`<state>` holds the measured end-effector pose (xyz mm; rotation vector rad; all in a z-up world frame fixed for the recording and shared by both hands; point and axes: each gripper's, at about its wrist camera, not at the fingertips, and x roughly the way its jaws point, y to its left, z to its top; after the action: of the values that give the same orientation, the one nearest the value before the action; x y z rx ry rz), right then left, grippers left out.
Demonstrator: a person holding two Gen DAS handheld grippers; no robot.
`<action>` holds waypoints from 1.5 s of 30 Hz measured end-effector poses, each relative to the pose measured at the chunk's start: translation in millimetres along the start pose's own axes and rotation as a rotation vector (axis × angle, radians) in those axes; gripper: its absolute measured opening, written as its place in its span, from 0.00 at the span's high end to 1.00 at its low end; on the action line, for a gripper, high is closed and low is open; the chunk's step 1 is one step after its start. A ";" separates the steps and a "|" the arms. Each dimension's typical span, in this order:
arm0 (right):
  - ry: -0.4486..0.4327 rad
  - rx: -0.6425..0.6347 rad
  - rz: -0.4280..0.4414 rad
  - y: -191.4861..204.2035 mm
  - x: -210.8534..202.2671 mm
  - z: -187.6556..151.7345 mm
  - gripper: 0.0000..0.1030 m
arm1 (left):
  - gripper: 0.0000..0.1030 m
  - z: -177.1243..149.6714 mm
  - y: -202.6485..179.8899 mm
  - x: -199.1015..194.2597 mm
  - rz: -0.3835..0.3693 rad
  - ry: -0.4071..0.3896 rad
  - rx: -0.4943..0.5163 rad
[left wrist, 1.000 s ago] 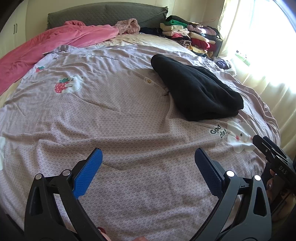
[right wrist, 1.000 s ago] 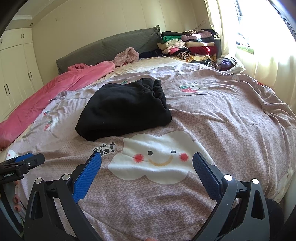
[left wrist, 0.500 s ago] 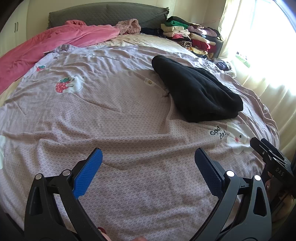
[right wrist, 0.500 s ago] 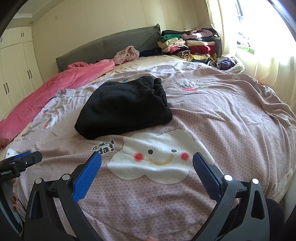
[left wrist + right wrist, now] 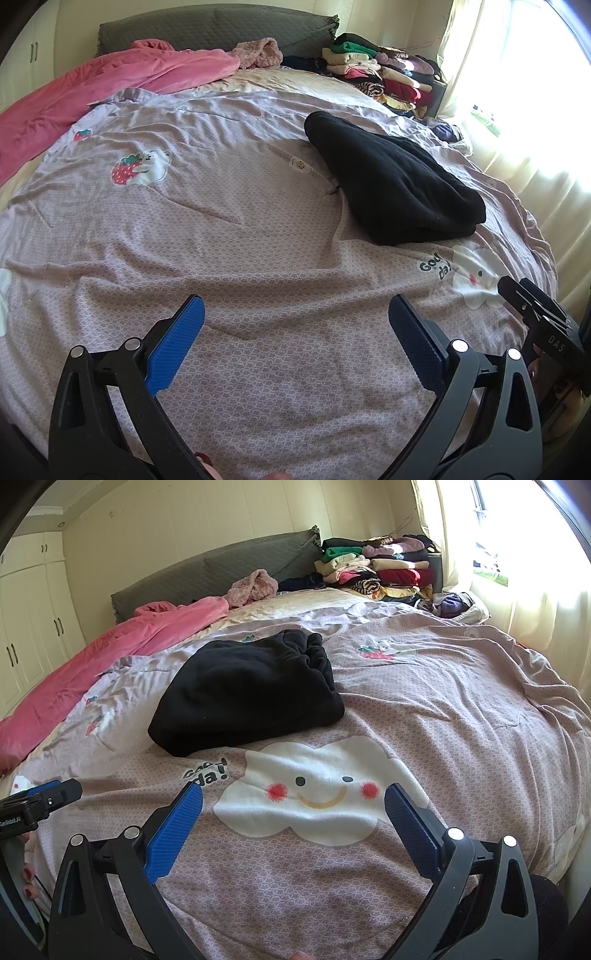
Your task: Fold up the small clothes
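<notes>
A folded black garment [image 5: 395, 184] [image 5: 247, 698] lies on the lilac bedspread [image 5: 221, 229] [image 5: 443, 701], its gathered waistband toward the headboard. My left gripper [image 5: 295, 325] hovers open above bare bedspread, well short of the garment and to its left. My right gripper [image 5: 293, 808] is open too, over the white smiling cloud print [image 5: 314, 790], with the garment beyond it to the upper left. Nothing sits between either pair of blue pads. Each view catches the other gripper's body at its edge.
A pink blanket [image 5: 110, 85] [image 5: 110, 653] covers the bed's left side. A stack of folded clothes [image 5: 376, 74] [image 5: 373, 568] sits at the far right by the grey headboard [image 5: 214, 26]. Bright curtains [image 5: 535, 590] hang on the right; wardrobe doors [image 5: 29, 620] on the left.
Both grippers have eased slightly back and lower, so the black garment sits a little farther up in each view. Their jaws have stayed wide apart.
</notes>
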<state>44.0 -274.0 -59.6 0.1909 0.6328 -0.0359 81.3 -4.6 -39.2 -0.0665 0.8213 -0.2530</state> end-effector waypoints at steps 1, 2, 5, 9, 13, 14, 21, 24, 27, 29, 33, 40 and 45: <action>-0.001 0.000 0.001 0.0 -0.2 0.1 0.05 | 0.09 0.0 -0.1 0.1 0.001 -0.001 0.001; 0.000 -0.001 0.001 0.4 -0.3 0.8 0.05 | 0.09 0.0 0.3 0.5 0.002 0.000 0.002; 0.000 -0.002 0.001 0.3 0.0 0.3 0.05 | 0.09 0.1 0.7 0.6 0.003 0.001 0.002; 0.000 -0.002 0.001 0.3 0.3 0.3 0.05 | 0.09 0.1 0.4 0.3 0.003 0.001 0.001; 0.000 -0.001 0.000 0.1 0.3 -0.1 0.05 | 0.09 0.1 0.5 0.8 0.004 0.002 0.002; 0.001 -0.002 -0.001 0.1 0.6 -0.2 0.05 | 0.09 0.2 0.5 0.5 0.005 0.003 0.001; 0.002 0.001 -0.004 -1.5 0.4 -0.3 0.05 | 0.09 0.5 4.8 -0.6 0.005 0.009 -0.007; 0.003 0.010 -0.005 -4.3 0.3 0.1 0.05 | 0.09 0.4 4.3 0.2 0.017 0.009 0.000; 0.001 0.017 -0.008 -6.1 -0.9 0.9 0.05 | 0.09 -1.3 5.0 1.7 0.018 0.022 -0.004; -0.003 0.021 -0.011 -6.6 -2.1 1.6 0.05 | 0.09 -1.6 3.9 3.5 0.022 0.025 -0.001; 0.003 0.046 -0.030 -12.5 -8.5 5.0 0.05 | 0.09 -1.1 2.2 5.2 0.034 0.034 -0.003; -0.053 0.249 -0.149 -79.9 -56.2 26.0 0.05 | 0.09 6.8 14.8 0.5 0.104 0.020 -0.049; -0.132 0.390 -0.347 -175.7 -107.7 32.6 0.05 | 0.09 32.2 72.9 -14.5 0.199 -0.008 -0.176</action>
<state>-39.9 -455.3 0.5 0.4496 0.5167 -0.5050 109.7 68.3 -18.3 -0.1493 0.8349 0.0073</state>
